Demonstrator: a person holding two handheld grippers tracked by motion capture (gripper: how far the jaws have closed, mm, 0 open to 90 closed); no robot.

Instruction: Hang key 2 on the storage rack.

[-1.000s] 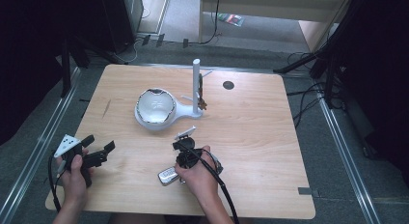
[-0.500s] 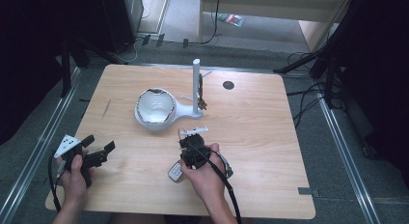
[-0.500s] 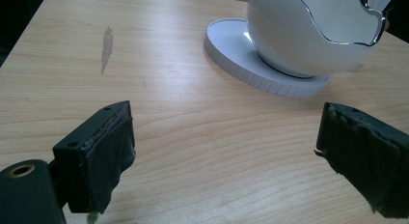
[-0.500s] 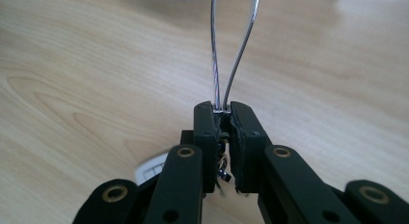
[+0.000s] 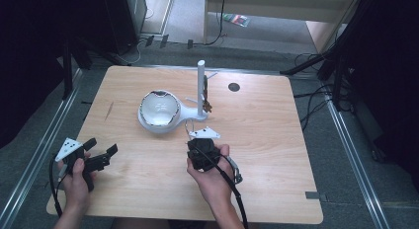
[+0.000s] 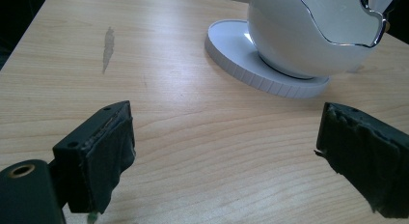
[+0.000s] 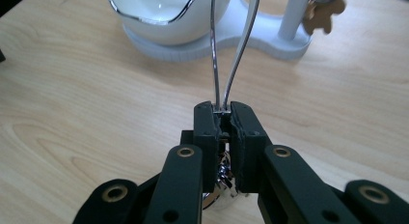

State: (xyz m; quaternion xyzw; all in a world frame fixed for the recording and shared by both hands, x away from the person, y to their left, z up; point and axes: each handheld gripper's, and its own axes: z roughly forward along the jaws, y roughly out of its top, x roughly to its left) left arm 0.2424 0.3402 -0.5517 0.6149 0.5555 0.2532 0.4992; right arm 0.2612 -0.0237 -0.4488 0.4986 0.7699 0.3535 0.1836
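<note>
Glossy white bowl (image 6: 313, 35), shiny metal chain (image 7: 231, 55), matt wooden table (image 5: 276, 135).

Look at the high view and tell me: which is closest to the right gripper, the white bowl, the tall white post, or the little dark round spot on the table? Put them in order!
From the right gripper:
1. The white bowl, just beyond it, toward the left. The tall white post is about as near, straight beyond it; too close to call.
2. The dark round spot, farthest, near the table's far edge, to the right.
</note>
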